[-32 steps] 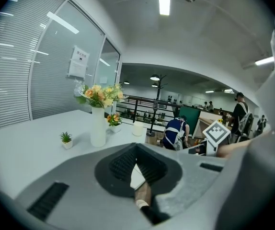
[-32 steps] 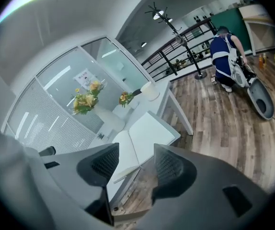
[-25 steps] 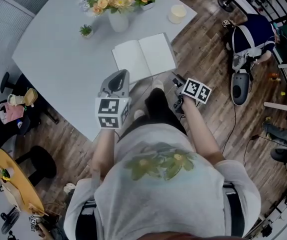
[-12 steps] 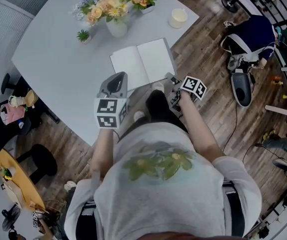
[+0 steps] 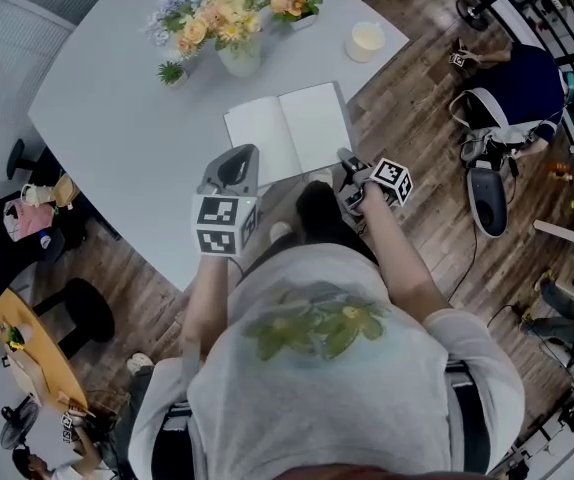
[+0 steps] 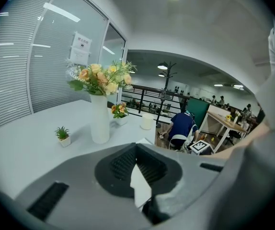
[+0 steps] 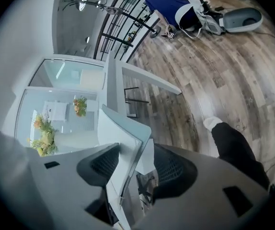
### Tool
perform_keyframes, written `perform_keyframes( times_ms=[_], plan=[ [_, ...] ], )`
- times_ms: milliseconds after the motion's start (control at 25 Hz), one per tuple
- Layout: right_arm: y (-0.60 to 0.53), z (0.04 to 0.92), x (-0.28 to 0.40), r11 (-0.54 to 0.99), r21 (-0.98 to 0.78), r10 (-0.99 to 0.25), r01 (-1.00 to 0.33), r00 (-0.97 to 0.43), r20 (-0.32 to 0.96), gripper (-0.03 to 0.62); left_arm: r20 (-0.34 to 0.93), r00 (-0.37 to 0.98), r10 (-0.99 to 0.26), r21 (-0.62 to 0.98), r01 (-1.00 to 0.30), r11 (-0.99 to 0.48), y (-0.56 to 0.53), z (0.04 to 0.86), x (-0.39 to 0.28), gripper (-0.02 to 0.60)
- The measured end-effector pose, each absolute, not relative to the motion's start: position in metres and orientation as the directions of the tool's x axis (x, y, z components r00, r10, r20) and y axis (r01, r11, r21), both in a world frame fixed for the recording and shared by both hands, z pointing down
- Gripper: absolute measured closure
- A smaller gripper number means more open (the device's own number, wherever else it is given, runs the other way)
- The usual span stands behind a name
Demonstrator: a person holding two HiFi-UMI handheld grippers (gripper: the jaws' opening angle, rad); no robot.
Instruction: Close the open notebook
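Notebook (image 5: pixel 289 131) lies open at the table's (image 5: pixel 117 98) near edge | my right gripper (image 7: pixel 138 169) is at its near right corner, jaws wide apart, page edges between them, not clamped | my left gripper (image 6: pixel 138 169) is over the near edge, jaws a sliver apart, empty.

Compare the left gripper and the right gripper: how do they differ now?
The left gripper hovers over the table by the left page of the notebook; the right gripper is at its near right corner. The left fingers stand narrowly apart with nothing clearly between; the right fingers stand wider, the notebook's edge between them. Both are open.
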State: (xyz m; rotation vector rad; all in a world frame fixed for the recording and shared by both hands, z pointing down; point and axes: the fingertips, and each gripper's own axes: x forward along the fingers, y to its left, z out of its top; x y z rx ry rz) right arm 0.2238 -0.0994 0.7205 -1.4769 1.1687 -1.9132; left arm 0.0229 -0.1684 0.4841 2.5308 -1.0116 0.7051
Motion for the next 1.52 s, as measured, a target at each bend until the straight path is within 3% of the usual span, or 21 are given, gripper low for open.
perform_keyframes(
  times_ms=[360, 600, 960, 1520],
  plan=[
    [-0.104, 0.721, 0.225, -0.503, -0.859, -0.798, -0.096, -0.329, 0.504, 0.378, 0.579, 0.621, -0.528, 0.111, -0.702, -0.704, -0.17, 0.493, 0.027, 0.578],
    [-0.101, 0.71, 0.228, -0.481, -0.873, -0.823, -0.084, -0.301, 0.483, 0.454, 0.57, 0.629, -0.529, 0.116, -0.698, -0.706, -0.167, 0.493, 0.027, 0.578],
    [-0.098, 0.68, 0.227, -0.447, -0.852, -0.83, -0.273, -0.229, 0.509, 0.528, 0.559, 0.632, -0.537, 0.124, -0.704, -0.7, -0.163, 0.492, 0.02, 0.578],
    [-0.103, 0.643, 0.218, -0.358, -0.818, -0.844, -0.451, -0.218, 0.489, 0.551, 0.522, 0.642, -0.562, 0.143, -0.715, -0.684, -0.154, 0.485, 0.005, 0.578]
  ],
)
